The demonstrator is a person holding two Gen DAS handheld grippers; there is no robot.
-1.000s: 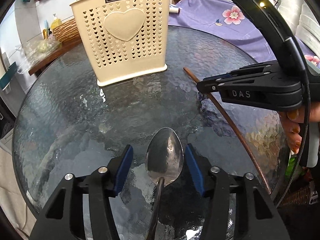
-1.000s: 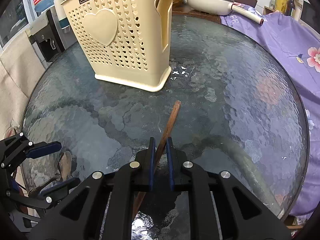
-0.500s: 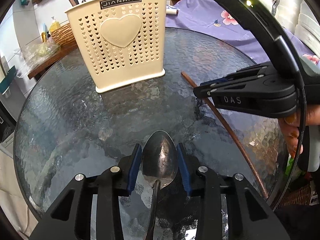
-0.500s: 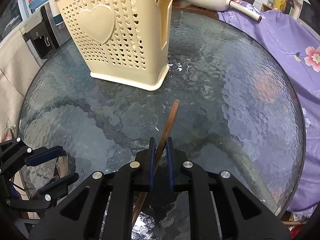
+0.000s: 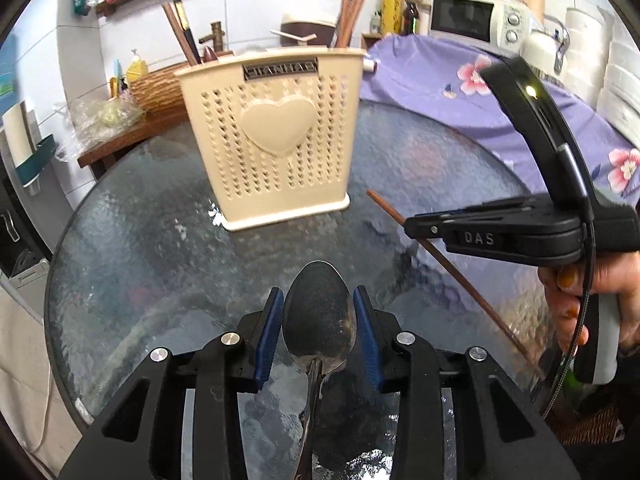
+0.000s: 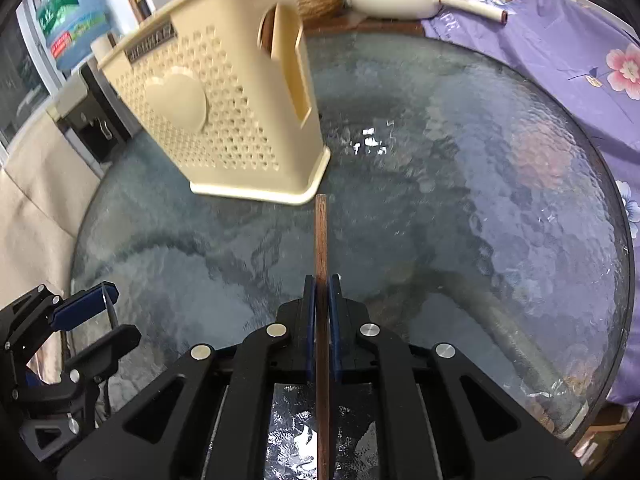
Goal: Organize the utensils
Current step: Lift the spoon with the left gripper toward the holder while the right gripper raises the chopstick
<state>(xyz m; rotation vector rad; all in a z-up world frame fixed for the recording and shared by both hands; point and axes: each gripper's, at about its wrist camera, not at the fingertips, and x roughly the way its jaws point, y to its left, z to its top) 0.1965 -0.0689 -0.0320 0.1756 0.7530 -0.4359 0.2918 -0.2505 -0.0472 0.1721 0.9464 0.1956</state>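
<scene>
Both tools have lifted off the worktop (image 6: pixel 500 168) — left tongs (image 5: pixel 319 322) clamp the spoon (image 5: pixel 319 316), right tongs (image 6: pixel 322 300) pinch a chopstick (image 6: pixel 321 240); next, carry both over the holder (image 5: pixel 272 136) — drop in from above.

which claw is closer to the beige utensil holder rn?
Likely right. The right claw, gripping a chopstick, sits just short of the utensil holder's base corner; the left claw, gripping a spoon, hangs farther back.

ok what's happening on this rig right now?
A person is tidying utensils on a glass table. The left hand-held gripper grips a metal spoon by its bowl; the right hand-held gripper is clamped on a wooden chopstick. The beige utensil holder, just ahead, already holds chopsticks. Neither is in yet.
</scene>
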